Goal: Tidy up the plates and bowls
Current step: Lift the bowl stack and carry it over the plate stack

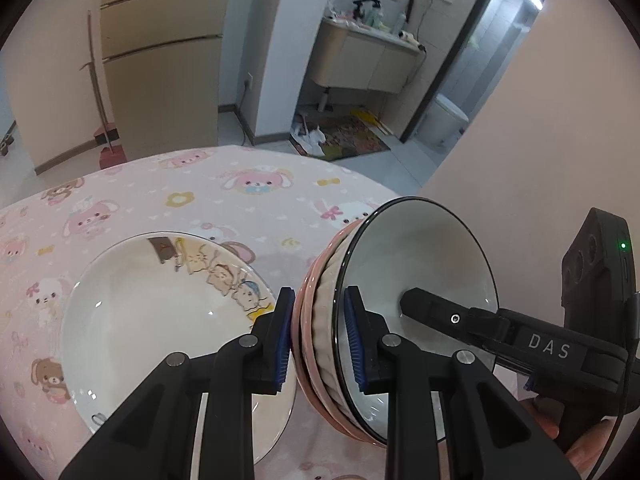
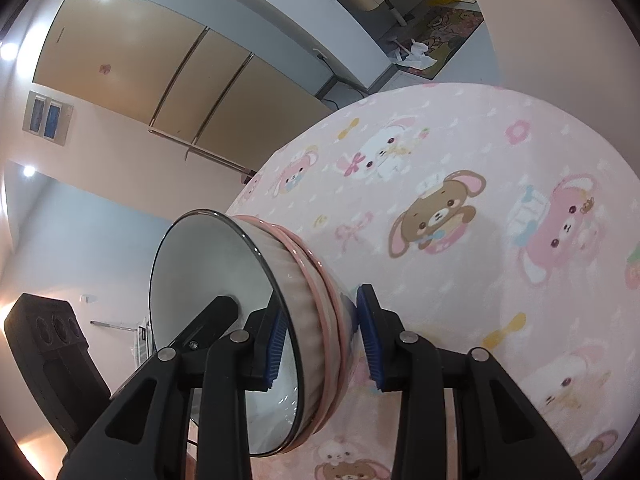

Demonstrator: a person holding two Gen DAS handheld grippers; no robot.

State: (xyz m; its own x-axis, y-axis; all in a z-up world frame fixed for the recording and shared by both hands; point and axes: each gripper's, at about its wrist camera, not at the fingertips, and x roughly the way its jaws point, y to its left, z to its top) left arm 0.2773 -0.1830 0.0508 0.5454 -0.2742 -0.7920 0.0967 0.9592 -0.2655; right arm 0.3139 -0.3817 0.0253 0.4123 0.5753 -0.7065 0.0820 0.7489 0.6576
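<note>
A stack of bowls, pink bowls outside and a white ribbed black-rimmed bowl inside, is held tilted on its side above the table. My left gripper is shut on the stack's rim. My right gripper is shut on the same stack, one finger inside the white bowl; its finger shows in the left wrist view. A white cartoon-print plate lies on the table left of the stack.
The round table carries a pink cartoon-animal tablecloth, also in the right wrist view. Beyond the far edge are beige cabinets, a vanity and a floor mat.
</note>
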